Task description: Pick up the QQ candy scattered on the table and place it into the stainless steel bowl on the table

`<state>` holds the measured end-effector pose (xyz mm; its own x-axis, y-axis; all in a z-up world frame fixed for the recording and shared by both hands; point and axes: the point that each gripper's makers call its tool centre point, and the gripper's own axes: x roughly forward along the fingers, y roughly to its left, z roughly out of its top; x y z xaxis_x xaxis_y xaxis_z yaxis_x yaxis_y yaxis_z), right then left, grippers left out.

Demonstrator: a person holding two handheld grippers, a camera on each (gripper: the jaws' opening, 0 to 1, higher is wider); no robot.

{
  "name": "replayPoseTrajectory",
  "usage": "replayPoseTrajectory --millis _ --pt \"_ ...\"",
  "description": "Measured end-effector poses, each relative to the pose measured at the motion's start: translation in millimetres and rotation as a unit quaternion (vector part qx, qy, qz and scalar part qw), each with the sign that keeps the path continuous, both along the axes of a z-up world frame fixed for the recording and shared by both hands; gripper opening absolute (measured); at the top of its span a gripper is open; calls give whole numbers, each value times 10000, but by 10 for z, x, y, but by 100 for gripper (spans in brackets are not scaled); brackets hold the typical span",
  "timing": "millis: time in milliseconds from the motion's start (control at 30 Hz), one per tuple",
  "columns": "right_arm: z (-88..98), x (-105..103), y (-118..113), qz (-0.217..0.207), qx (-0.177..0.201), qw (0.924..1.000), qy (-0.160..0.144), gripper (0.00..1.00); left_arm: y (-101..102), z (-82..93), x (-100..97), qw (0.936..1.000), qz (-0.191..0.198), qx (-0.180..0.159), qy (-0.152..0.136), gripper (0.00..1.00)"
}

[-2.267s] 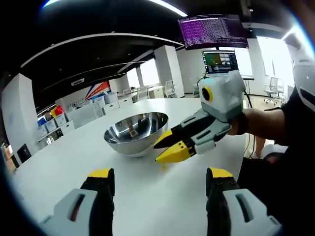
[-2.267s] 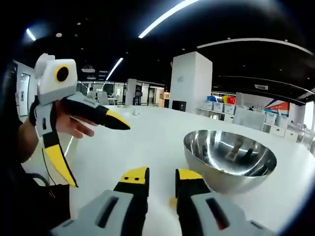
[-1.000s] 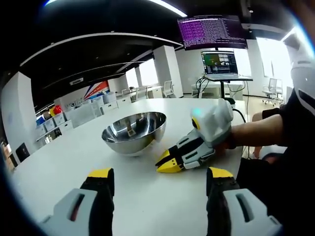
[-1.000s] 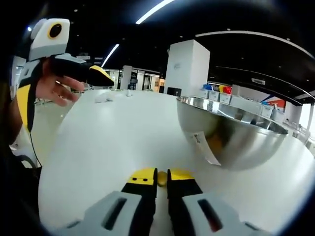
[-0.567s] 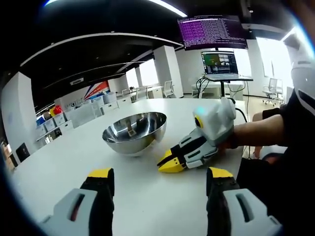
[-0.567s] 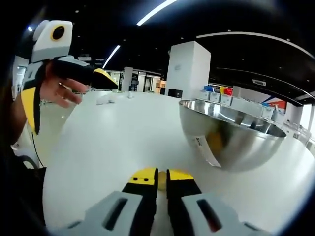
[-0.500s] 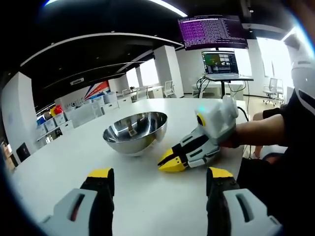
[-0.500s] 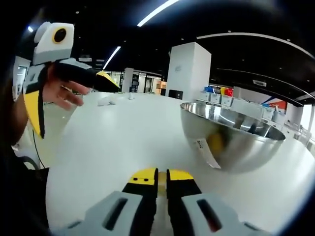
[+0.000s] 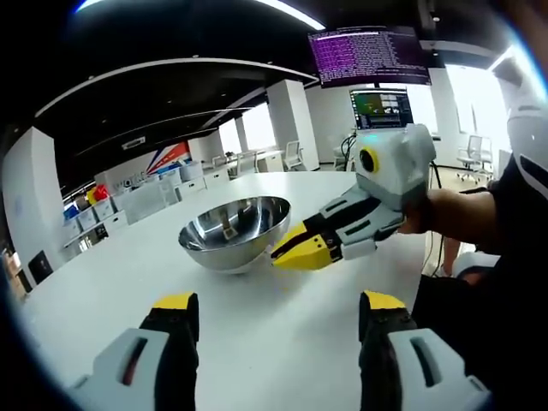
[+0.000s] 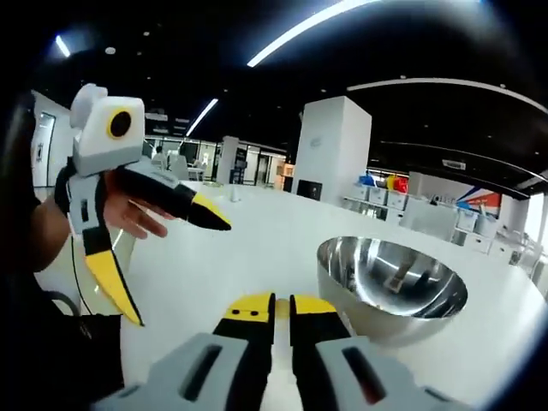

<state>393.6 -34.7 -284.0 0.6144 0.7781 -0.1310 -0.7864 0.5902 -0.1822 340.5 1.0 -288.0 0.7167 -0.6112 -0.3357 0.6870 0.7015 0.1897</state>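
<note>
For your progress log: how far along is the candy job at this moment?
Done: the right gripper is shut on a yellow candy and is raised above the table.
In hand: carrying it toward the stainless steel bowl.
Left: dropping it in. The left gripper is held open, with nothing between its jaws.

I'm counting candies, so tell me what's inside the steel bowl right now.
The bowl shows shiny walls with reflections; no candy is clearly visible inside. Its near rim hides part of the bottom. The right gripper is shut beside it.

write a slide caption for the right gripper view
Right gripper, jaws shut on a yellow candy, raised beside the stainless steel bowl; left gripper open nearby.
</note>
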Motion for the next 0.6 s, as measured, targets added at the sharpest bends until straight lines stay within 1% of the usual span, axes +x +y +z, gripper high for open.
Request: replayPoseTrajectory --millis 167,267,367,467,600 --pt "230 279 -123 -254 128 9994 -185 6 -24 14 -18 10000 -35 7 -19 76" --pt "312 412 -169 -377 125 9988 -278 6 -19 14 -23 10000 -26 24 -17 76" --pt "355 510 -198 -474 122 9982 -346 6 1 24 -31 10000 -12 27 -29 76" --pt "377 602 -227 -555 166 9977 -344 6 20 21 -25 10000 9 17 -28 76" --pt "367 737 -262 -678 151 9970 -344 6 24 -3 0 10000 25 35 0 76"
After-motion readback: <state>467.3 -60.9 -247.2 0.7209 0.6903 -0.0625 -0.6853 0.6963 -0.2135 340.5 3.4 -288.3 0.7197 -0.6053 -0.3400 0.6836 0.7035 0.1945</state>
